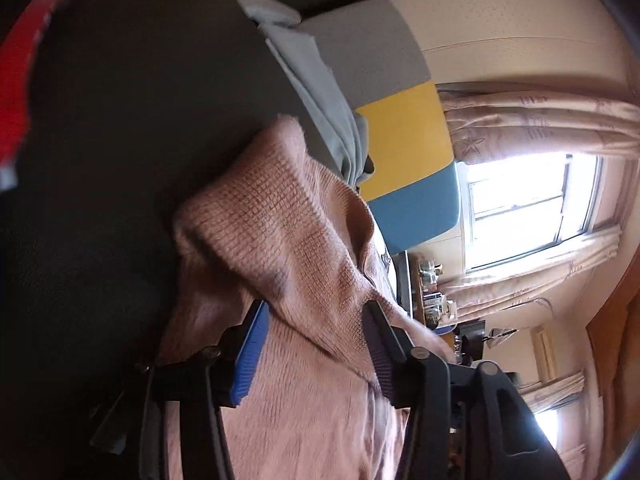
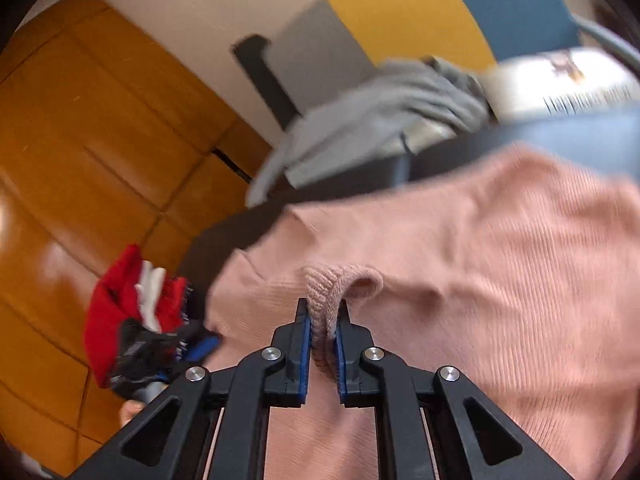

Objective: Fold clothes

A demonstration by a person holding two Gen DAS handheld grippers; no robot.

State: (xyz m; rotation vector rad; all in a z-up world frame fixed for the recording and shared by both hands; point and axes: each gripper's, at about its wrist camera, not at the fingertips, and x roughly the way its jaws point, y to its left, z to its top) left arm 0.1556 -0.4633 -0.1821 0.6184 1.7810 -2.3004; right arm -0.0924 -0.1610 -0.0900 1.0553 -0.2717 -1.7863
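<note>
- Pink knitted sweater [image 1: 280, 248] [image 2: 460, 264]: the task's garment. Ribbed knit, lying rumpled on a dark surface [image 1: 132, 120] [image 2: 240, 232], with loose folds rising towards the far edge of that surface.
- Right gripper [image 2: 323, 320]: black frame, blue pads [image 2: 306, 344]. Jaws nearly closed, clenched on a thick ribbed hem or cuff of the sweater, which loops up between the fingertips. This view is motion-blurred.
- Left gripper [image 1: 316, 320]: same build, one blue pad [image 1: 250, 352] showing. Jaws spread wide, released. A fold of the sweater lies in the gap between them; whether the pads touch the knit cannot be told.
- Grey garment [image 1: 320, 92] [image 2: 372, 120]: pale cloth heaped at the far edge of the dark surface, beyond the sweater.
- Red garment [image 2: 120, 312] [image 1: 16, 80]: red with white stripes and dark trim, at the edge of the dark surface, to one side of the sweater.
- Colour-block panel [image 1: 404, 132] [image 2: 404, 12]: grey, yellow and blue bands, standing behind the grey garment.
- Wooden flooring [image 2: 80, 160]: orange-brown boards, below the edge of the dark surface.
- Window [image 1: 528, 208]: bright, overexposed, flanked by pale patterned curtains [image 1: 540, 120], beyond the colour-block panel.
</note>
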